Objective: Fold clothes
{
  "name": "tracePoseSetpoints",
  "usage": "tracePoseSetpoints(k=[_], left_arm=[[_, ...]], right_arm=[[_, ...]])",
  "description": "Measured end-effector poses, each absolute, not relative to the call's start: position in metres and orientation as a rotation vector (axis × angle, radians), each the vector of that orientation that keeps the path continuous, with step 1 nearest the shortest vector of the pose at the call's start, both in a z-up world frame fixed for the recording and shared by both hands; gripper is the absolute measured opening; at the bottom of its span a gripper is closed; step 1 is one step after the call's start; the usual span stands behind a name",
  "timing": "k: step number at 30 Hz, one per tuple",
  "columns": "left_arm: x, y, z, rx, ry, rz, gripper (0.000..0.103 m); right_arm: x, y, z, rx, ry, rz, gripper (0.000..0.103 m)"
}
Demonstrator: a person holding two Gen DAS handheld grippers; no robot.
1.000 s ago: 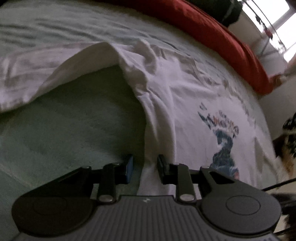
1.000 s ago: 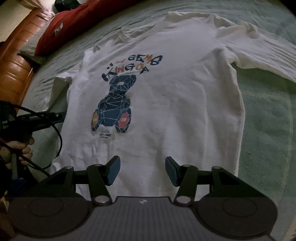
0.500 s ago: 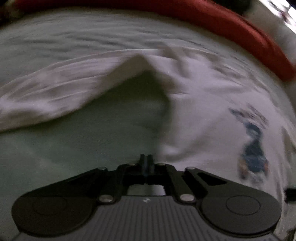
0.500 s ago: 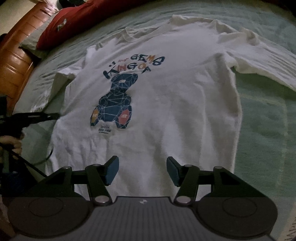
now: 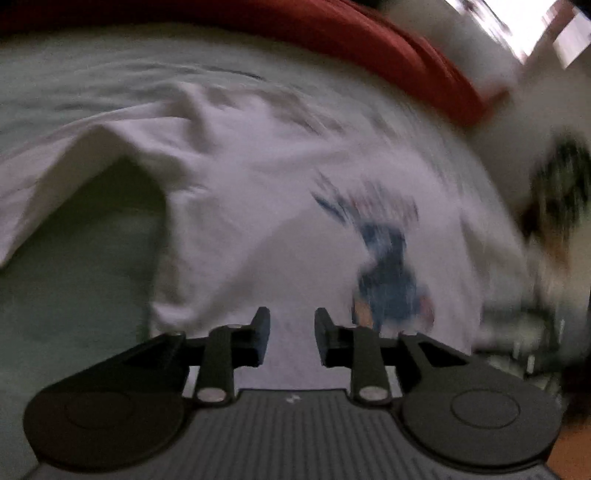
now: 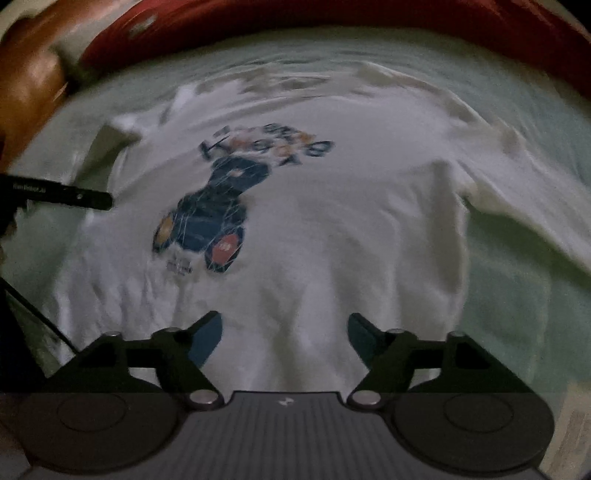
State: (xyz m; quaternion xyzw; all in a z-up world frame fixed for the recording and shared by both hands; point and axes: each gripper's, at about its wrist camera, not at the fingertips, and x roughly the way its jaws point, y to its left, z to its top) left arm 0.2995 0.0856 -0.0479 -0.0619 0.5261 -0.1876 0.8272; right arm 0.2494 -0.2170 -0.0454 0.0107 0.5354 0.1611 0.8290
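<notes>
1. A white T-shirt [image 6: 332, 221] was laid print-up on a pale green bed [image 6: 535, 302], its collar end toward a red pillow [image 6: 332, 22] along the far edge.
2. In the right wrist view, wooden furniture [image 6: 26, 74] was seen at far left, blurred.
3. Just below it, the left tongs [image 6: 92, 199] were seen as a dark bar reaching in over the shirt's left side.
4. A blue bear print [image 6: 218, 214] with lettering above it was placed left of the shirt's middle.
5. A sleeve [image 6: 517, 206] was spread out to the right over the bed.
6. The right tongs [image 6: 284, 332] were held over the lower hem, jaws wide and opening; only flat cloth was seen beyond them, nothing gripped.
7. In the left wrist view, heavily blurred, a sleeve [image 5: 74, 155] was draped at left, with bare bed [image 5: 74, 277] under it.
8. The left tongs [image 5: 291, 332] were held over the shirt's body [image 5: 258, 184], jaws partly apart and opening, nothing pinched.
9. The print [image 5: 388, 277] was seen right of the tongs.
</notes>
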Motion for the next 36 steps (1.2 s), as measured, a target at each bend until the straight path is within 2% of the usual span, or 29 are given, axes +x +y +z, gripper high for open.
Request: tracePoseSetpoints(k=[2, 3, 4, 5, 10, 13, 15, 20, 21, 25, 28, 30, 33, 36], left_arm=[[0.279, 0.073, -0.055, 0.071, 1.123, -0.443, 0.032], [0.267, 0.074, -0.058, 0.135, 1.123, -0.455, 0.033], [0.253, 0.077, -0.06, 0.185, 1.116, -0.467, 0.036], [0.242, 0.082, -0.06, 0.226, 1.115, -0.475, 0.037], [0.23, 0.088, -0.042, 0.25, 1.18, -0.444, 0.035], [0.233, 0.068, -0.031, 0.234, 1.097, -0.529, 0.038], [0.235, 0.049, -0.033, 0.236, 1.074, -0.591, 0.041], [0.21, 0.039, -0.053, 0.306, 1.095, -0.645, 0.045], [0.201, 0.048, -0.054, 0.315, 1.103, -0.633, 0.049], [0.176, 0.077, -0.05, 0.312, 1.159, -0.57, 0.05], [0.181, 0.071, -0.039, 0.311, 1.192, -0.541, 0.048], [0.182, 0.06, -0.033, 0.299, 1.144, -0.573, 0.049], [0.187, 0.048, -0.046, 0.308, 1.178, -0.594, 0.053], [0.18, 0.06, -0.053, 0.256, 1.201, -0.555, 0.053]], right_arm=[[0.242, -0.206, -0.06, -0.105, 1.115, 0.363, 0.085], [0.235, -0.203, -0.069, -0.174, 1.105, 0.366, 0.091], [0.226, -0.208, -0.071, -0.2, 1.103, 0.361, 0.102], [0.216, -0.213, -0.074, -0.226, 1.1, 0.355, 0.103], [0.19, -0.23, -0.063, -0.247, 1.127, 0.317, 0.103], [0.182, -0.233, -0.05, -0.26, 1.134, 0.3, 0.102], [0.189, -0.215, -0.042, -0.277, 1.065, 0.363, 0.102], [0.189, -0.168, -0.062, -0.382, 0.993, 0.536, 0.103], [0.182, -0.169, -0.073, -0.411, 1.017, 0.543, 0.103], [0.156, -0.206, -0.08, -0.341, 1.042, 0.502, 0.103], [0.151, -0.218, -0.077, -0.334, 1.077, 0.465, 0.103], [0.155, -0.213, -0.072, -0.338, 1.082, 0.451, 0.103], [0.159, -0.201, -0.068, -0.349, 1.032, 0.482, 0.103], [0.161, -0.197, -0.083, -0.374, 1.087, 0.473, 0.103]])
